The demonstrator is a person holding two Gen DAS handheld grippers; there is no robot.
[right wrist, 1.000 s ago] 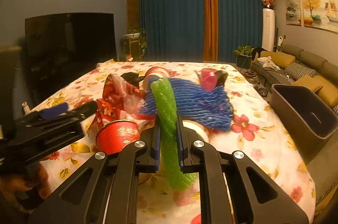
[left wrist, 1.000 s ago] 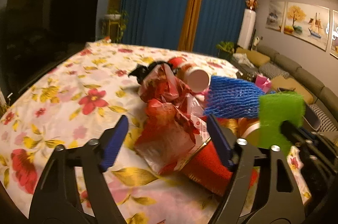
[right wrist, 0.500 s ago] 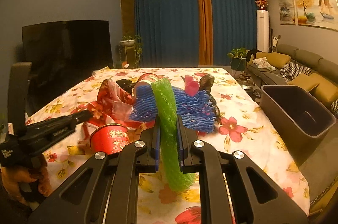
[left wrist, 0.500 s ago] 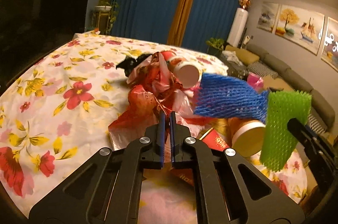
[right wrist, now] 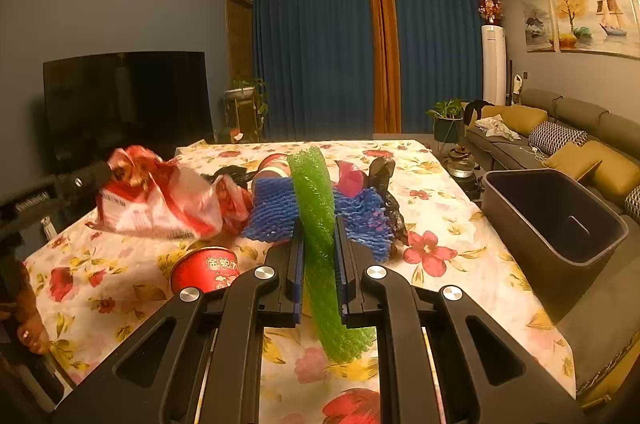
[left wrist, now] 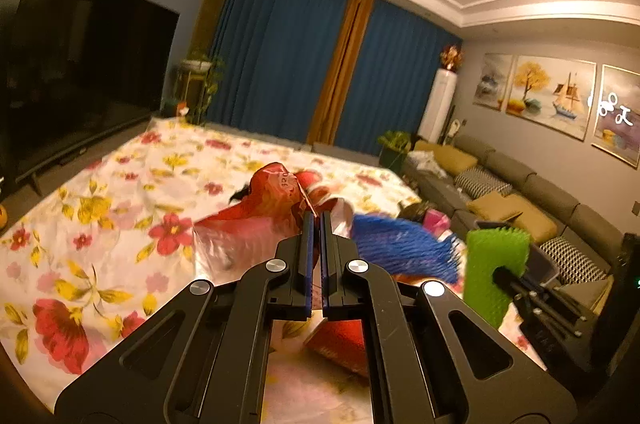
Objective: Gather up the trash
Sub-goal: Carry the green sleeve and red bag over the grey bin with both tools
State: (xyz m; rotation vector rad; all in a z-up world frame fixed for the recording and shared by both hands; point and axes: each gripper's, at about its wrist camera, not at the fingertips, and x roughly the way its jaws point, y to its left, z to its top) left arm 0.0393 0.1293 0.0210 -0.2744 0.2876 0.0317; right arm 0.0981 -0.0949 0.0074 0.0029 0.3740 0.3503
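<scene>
Left tongs [left wrist: 316, 220] clamped on red wrapper [right wrist: 160, 200], lifted over counter [right wrist: 460, 224]. Right tongs [right wrist: 318, 224] clamped on green foam net [right wrist: 316, 208]. Bin [right wrist: 556, 220] beside counter. Thin wrapper might slip out, fall. Blue net [right wrist: 272, 212] might snag.

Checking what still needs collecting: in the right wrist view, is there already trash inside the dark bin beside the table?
No. The dark bin shows only its bare inner walls and floor, with no trash inside.
</scene>
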